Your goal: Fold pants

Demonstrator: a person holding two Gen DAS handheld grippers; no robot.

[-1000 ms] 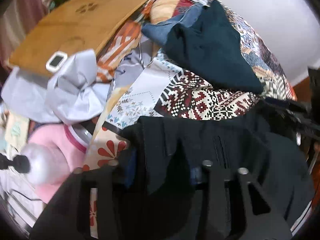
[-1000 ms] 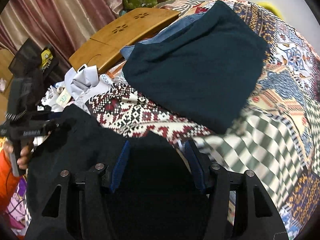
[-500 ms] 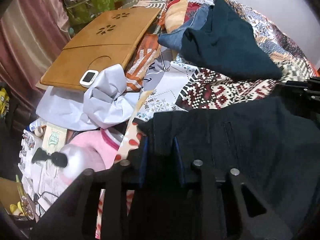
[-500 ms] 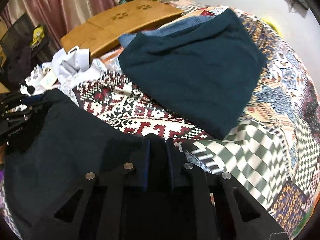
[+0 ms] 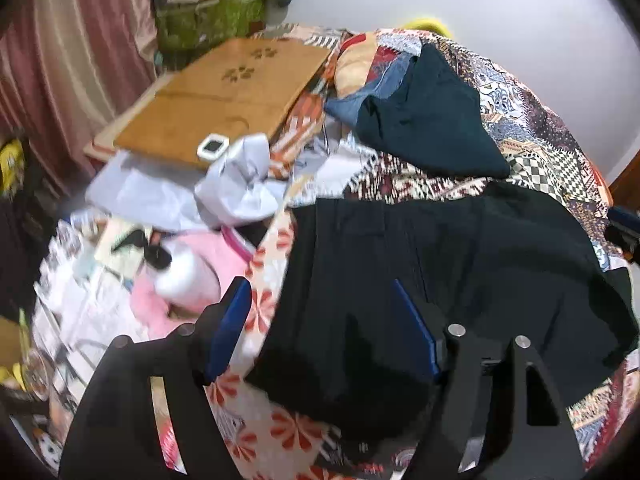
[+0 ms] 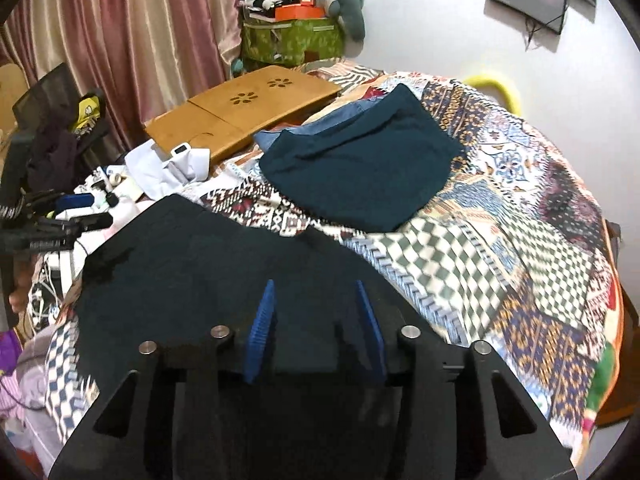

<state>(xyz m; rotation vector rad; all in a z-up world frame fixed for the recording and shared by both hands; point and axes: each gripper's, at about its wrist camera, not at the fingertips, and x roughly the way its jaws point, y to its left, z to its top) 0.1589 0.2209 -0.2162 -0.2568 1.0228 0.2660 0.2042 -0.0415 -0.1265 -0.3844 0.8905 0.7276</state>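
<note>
Patchwork cotton in many prints forms the bedspread (image 6: pixel 500 216), the largest surface and the carrier of everything else. Black woven trousers (image 6: pixel 192 264) are spread flat on its near edge, toward the near left corner, directly below and ahead of both pairs of tongs. Their long axis is seen to run across the near edge, from the left gripper's side to the right gripper's; which end is the waist cannot be told. A dark teal folded garment (image 6: pixel 360 176) is laid further in, toward the middle of the bedspread, well apart from the trousers, with a blue denim piece (image 6: pixel 332 118) under its far side. A wooden lap tray (image 6: pixel 244 116) is propped at the far left edge.

Left gripper (image 5: pixel 320 320): blue-padded jaws are opening, now wide; one finger stands over the floral print beside the trousers' left edge, the other over the black cloth, and nothing is pinched. Right gripper (image 6: pixel 316 320): jaws are opening, moderately parted, over the trousers' right portion; no cloth is held.

Neither hand is judged clearly nearer; each hangs over its own end. The trousers' left border and the clutter beyond it are shown only by the left wrist view; the bare bedspread to the right is shown only by the right.
</note>
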